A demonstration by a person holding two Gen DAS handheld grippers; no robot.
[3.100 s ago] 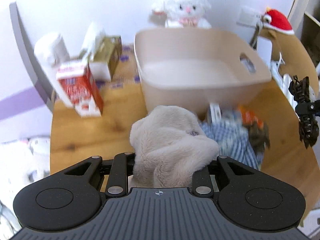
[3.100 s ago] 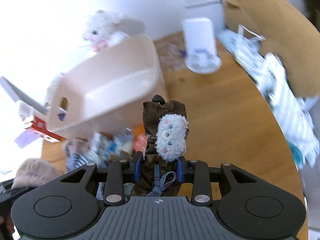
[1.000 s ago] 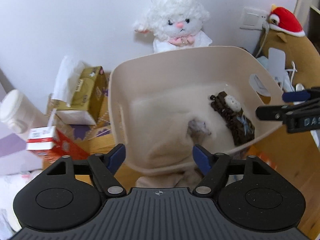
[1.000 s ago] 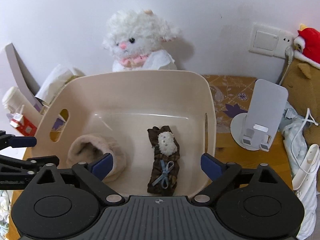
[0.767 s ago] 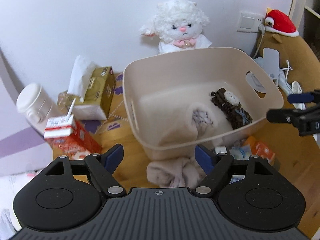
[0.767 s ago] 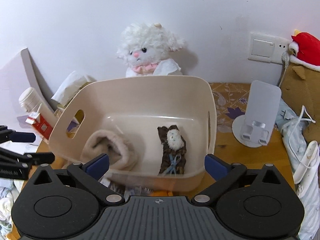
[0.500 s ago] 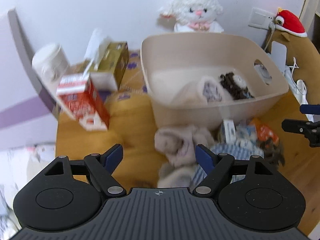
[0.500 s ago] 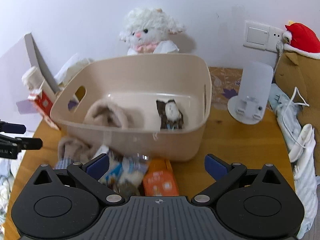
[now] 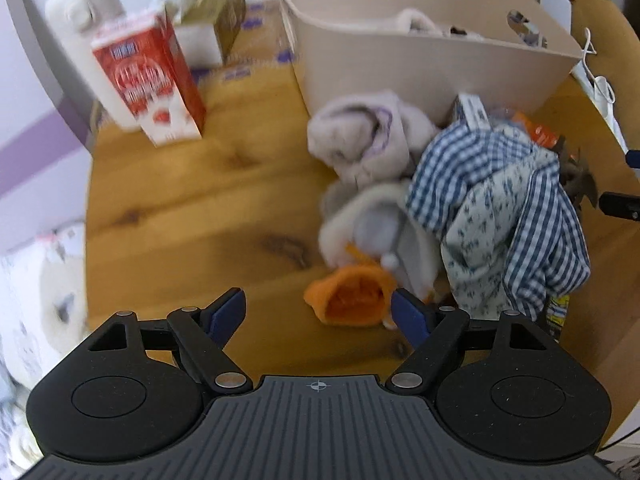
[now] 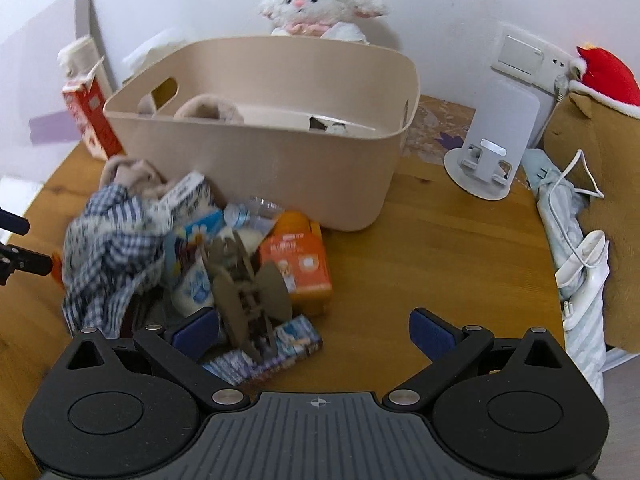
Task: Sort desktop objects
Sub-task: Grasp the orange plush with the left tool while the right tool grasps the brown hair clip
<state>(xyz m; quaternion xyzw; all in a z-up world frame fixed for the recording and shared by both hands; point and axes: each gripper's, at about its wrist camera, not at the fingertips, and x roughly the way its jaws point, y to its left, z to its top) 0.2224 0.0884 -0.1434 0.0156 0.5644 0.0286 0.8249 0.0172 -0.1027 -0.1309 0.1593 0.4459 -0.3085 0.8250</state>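
A beige plastic bin (image 10: pixel 280 168) stands on the wooden desk, with a fluffy beige sock (image 10: pixel 208 108) and a dark brown item (image 10: pixel 324 125) inside. In front of it lies a pile: a blue checked cloth (image 9: pixel 500 204), a beige fluffy sock (image 9: pixel 360 144), a grey and orange sock (image 9: pixel 352 300), an orange carton (image 10: pixel 298 260), small blue-and-white packets (image 10: pixel 192 240) and a brown cardboard model (image 10: pixel 244 292). My left gripper (image 9: pixel 320 314) is open, just short of the orange sock. My right gripper (image 10: pixel 314 334) is open, its left finger beside the cardboard model.
A red and white milk carton (image 9: pixel 148 80), a white bottle (image 9: pixel 80 4) and a gold tissue box (image 9: pixel 216 20) stand at the left. A white lamb plush (image 10: pixel 320 4) sits behind the bin. A white phone stand (image 10: pixel 492 148), cables and a brown plush (image 10: pixel 600 120) fill the right.
Both grippers let go of the beige sock and the brown item in the bin, then drew back and down to the pile in front of it, open.
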